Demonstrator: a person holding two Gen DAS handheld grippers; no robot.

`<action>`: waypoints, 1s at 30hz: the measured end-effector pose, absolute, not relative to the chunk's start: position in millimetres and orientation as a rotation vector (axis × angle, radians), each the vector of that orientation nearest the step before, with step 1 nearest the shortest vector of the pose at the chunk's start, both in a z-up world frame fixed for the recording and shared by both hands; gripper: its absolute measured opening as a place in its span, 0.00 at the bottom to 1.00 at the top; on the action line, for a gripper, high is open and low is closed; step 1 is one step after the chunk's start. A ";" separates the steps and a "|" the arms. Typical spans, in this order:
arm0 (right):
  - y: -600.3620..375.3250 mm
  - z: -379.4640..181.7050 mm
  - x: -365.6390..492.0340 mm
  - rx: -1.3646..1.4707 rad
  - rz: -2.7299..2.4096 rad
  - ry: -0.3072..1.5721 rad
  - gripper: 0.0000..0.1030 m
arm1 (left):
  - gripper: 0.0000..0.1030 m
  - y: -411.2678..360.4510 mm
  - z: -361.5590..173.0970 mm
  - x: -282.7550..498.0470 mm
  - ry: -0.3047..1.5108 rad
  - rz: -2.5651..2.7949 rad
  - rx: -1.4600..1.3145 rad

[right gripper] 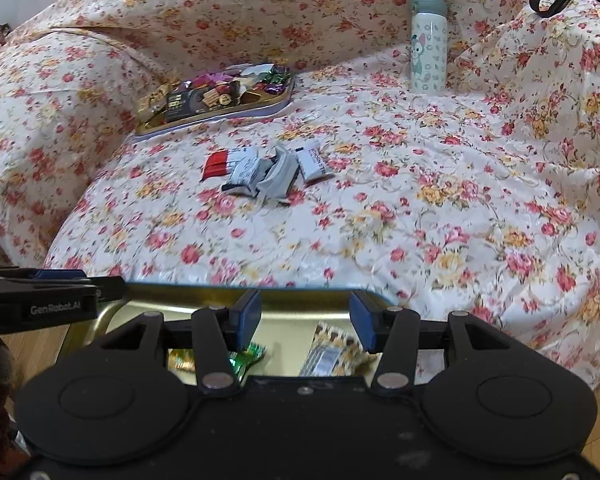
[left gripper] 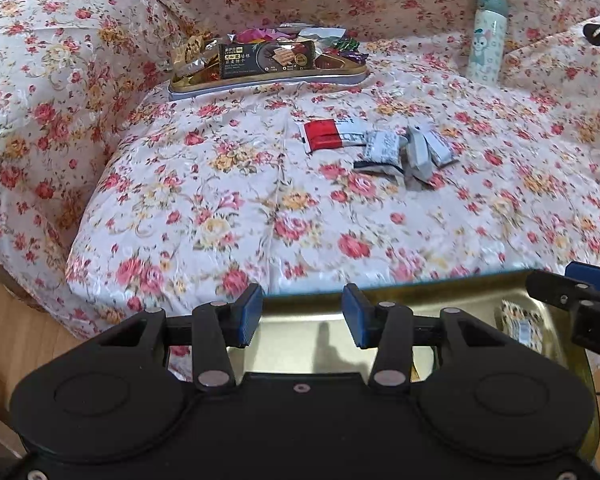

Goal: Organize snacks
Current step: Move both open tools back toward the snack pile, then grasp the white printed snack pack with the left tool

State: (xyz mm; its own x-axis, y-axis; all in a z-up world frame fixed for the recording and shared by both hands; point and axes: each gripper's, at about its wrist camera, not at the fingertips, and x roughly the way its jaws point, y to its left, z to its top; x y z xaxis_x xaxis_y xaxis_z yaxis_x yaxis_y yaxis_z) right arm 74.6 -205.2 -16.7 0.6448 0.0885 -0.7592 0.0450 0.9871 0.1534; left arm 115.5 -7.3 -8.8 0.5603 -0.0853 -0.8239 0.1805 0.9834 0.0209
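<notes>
1. Two trays: far tray (left gripper: 268, 84), heaped with snacks too jumbled to count; near gold tray (right gripper: 296, 304).
2. One bottle (right gripper: 428, 48), upright.
3. One loose heap of packets (right gripper: 268, 172) on the cover: one red-and-white (left gripper: 322, 136), about four grey or silver ones, overlapping, exact count unclear.
4. In the near tray: one patterned packet (right gripper: 332, 354), one green wrapper (right gripper: 248, 360), one more partly hidden.
5. One black strap (right gripper: 560, 0).
6. Two grippers: left gripper (left gripper: 302, 316), right gripper (right gripper: 304, 318).
</notes>
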 end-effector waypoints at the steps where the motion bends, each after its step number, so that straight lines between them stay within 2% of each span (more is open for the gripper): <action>1: -205.6 -17.1 79.4 0.164 0.023 0.874 0.50 | 0.52 -7.3 -9.9 120.1 0.968 -0.157 0.107; 21: -211.5 -44.3 186.0 0.147 -0.011 0.946 0.51 | 0.52 -31.5 -42.7 203.8 1.038 -0.214 0.121; 30: -215.3 -57.3 215.9 0.142 -0.021 0.965 0.51 | 0.54 -52.4 -40.2 225.5 0.990 -0.337 0.116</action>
State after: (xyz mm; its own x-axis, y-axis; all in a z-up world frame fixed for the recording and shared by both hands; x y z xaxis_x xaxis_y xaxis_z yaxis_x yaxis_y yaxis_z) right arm 215.9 -215.3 -57.3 0.5700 0.0457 -0.8204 0.0811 0.9905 0.1115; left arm 225.5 -52.4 -40.2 0.5014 -0.2256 -0.8353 0.3305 0.9422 -0.0560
